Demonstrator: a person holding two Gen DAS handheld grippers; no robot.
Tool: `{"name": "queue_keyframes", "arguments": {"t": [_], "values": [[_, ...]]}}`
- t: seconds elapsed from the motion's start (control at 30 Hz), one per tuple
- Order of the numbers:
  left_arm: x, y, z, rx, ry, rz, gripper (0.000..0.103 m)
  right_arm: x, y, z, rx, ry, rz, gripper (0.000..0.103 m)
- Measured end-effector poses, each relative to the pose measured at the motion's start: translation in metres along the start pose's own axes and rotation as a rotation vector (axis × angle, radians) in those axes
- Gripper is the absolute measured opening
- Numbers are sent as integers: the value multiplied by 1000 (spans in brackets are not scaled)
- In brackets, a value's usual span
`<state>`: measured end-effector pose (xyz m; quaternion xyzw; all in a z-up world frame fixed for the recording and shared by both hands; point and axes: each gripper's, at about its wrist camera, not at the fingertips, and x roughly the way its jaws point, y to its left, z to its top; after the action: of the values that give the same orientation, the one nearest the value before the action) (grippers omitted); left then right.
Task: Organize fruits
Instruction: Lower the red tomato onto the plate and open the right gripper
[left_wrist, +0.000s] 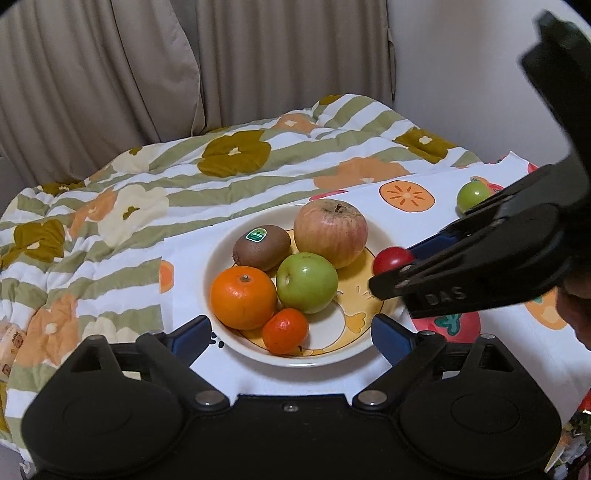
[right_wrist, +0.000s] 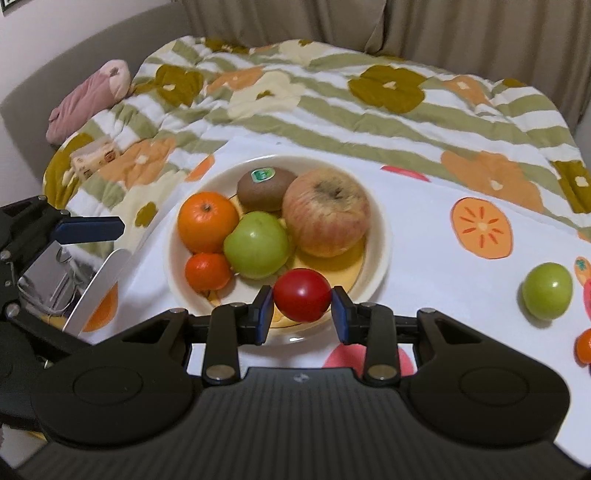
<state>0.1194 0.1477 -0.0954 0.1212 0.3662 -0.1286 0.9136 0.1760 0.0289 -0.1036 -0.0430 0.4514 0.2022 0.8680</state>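
Fingers (right_wrist: 264, 314) pinch a tomato (right_wrist: 302, 294) above the plate (right_wrist: 382, 236) on a fruit-print cloth (right_wrist: 424, 236).

Both views are being lit softly and evenly from overhead; only faint shadows are being cast under the fruit in the plate (right_wrist: 384, 236). Small highlights are being reflected off the green apple (right_wrist: 256, 244). Edges are being bent by fisheye distortion and corners are being vignetted dark. Slight softness is being shown throughout.
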Motion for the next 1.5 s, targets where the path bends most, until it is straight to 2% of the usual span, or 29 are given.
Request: {"name": "queue_keyframes", "arguments": {"t": [0.4, 0.5, 0.57, 0.6, 0.63, 0.83, 1.1, 1.5], "values": [[1, 6, -18, -10, 32, 7, 98, 24, 16, 0, 40, 47, 48, 49], [1, 9, -19, -16, 33, 8, 98, 23, 17, 0, 41, 32, 51, 52], [1, 10, -19, -17, 32, 6, 98, 20, 17, 2, 36, 23, 41, 71], [0, 10, -19, -15, 31, 6, 98, 20, 17, 2, 40, 28, 35, 92], [0, 9, -19, -10, 30, 6, 98, 19, 15, 3, 44, 33, 33, 103], [-5, 8, -22, -19, 30, 5, 98, 7, 7, -2, 58, -9, 43, 103], [-13, 11, -17, -34, 8, 0, 98, -13, 9, 0, 49, -44, 13, 103], [-33, 1, 8, -30, -31, 34, 98, -64, -14, 1, 113, -91, -30, 103]]}}
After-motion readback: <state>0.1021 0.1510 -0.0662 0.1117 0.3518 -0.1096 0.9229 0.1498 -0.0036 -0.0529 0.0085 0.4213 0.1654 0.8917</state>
